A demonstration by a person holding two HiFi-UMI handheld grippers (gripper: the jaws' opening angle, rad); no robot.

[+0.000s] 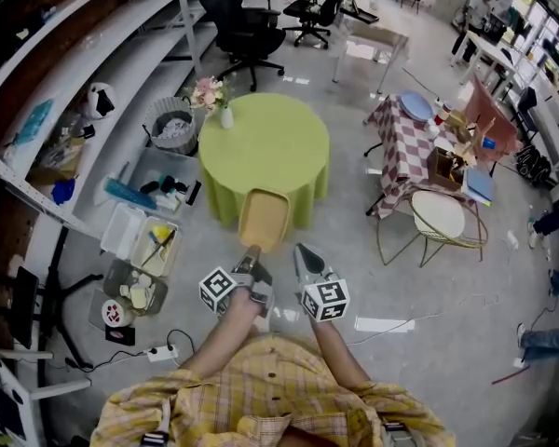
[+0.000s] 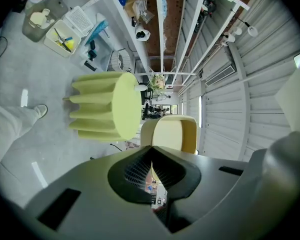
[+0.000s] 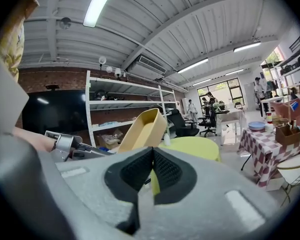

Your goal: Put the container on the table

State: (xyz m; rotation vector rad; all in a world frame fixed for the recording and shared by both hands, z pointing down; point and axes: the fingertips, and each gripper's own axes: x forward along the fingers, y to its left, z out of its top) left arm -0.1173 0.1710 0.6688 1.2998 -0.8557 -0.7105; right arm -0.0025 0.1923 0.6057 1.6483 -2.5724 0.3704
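Hanging in the air just before the near edge of the one round green table [image 1: 270, 147], the single yellow container [image 1: 264, 220] is being pinched by its rim in the left gripper [image 1: 252, 256]. The right gripper [image 1: 301, 251] is hovering just beside it, jaws pressed together on nothing. Bare floor is lying open around the table. The pinched rim is hiding behind the left gripper in the head view.

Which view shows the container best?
The head view: the whole container shows from above, just before the table. The right gripper view shows its tilted side; the left gripper view only its near end.
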